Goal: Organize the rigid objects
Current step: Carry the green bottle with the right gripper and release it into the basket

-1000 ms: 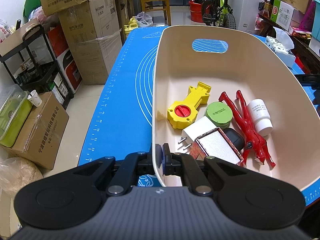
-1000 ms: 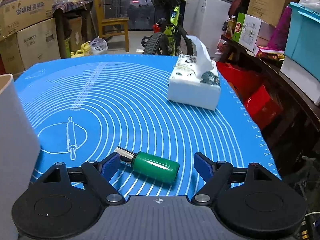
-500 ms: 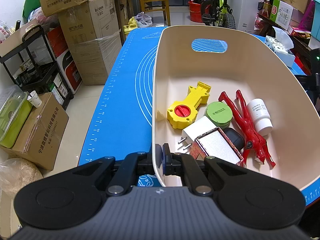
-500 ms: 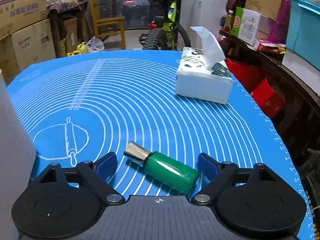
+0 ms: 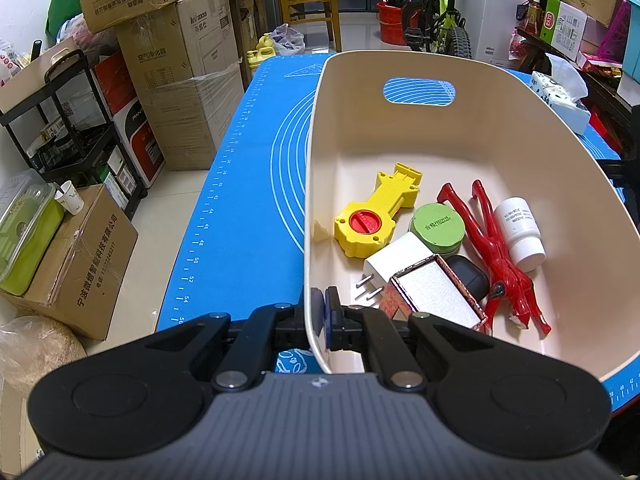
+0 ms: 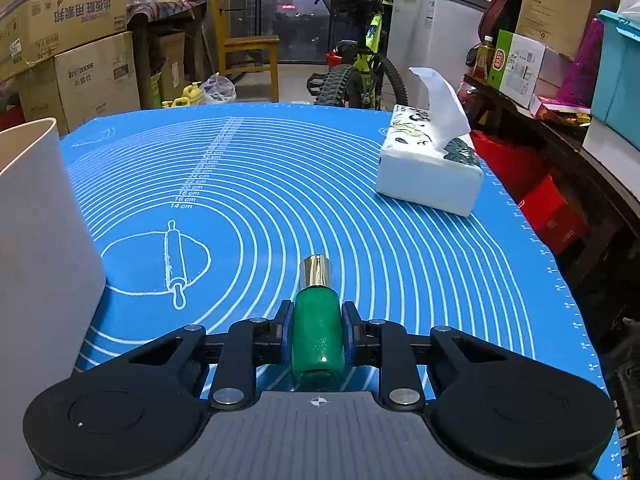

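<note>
Right claw (image 6: 318, 334) clamped on green bottle (image 6: 317, 332), pads pressing both flanks of the body. Bottle held low over the blue mat (image 6: 280, 184) near the tabletop's near edge; contact with the mat beneath cannot be told. Long axis of bottle runs straight ahead along the fingers, metallic cap (image 6: 316, 271) leading, base tucked back toward the claw's palm. Grip sits at mid-body, judged stable for a lift.

Left claw (image 5: 319, 312) closed on the near-left rim of the cream bin (image 5: 420, 128), one pad outside the wall, one inside. Bin stands on the mat along the tabletop's left side, handle cutout in its far wall. Contents noted: yellow tool (image 5: 376, 216), green tin (image 5: 437, 227), red figure (image 5: 494, 248), white pill bottle (image 5: 520, 232), white plug adapter (image 5: 394, 260), small framed box (image 5: 432, 292), dark case (image 5: 468, 276).

Governing relation: bin wall (image 6: 36, 248) visible at the left edge of the right wrist view, rising above bottle level, just to the left of the right claw. Coming move judged to be a lift over that rim, then leftward travel and release inside. Right hand alone carries the bottle; left hand occupied steadying the bin.

Risk judged: cap striking the rim if raised too little; landing on the crowded near half of the bin.

Tissue box (image 6: 430, 178) stands toward the far right edge, well apart.
</note>
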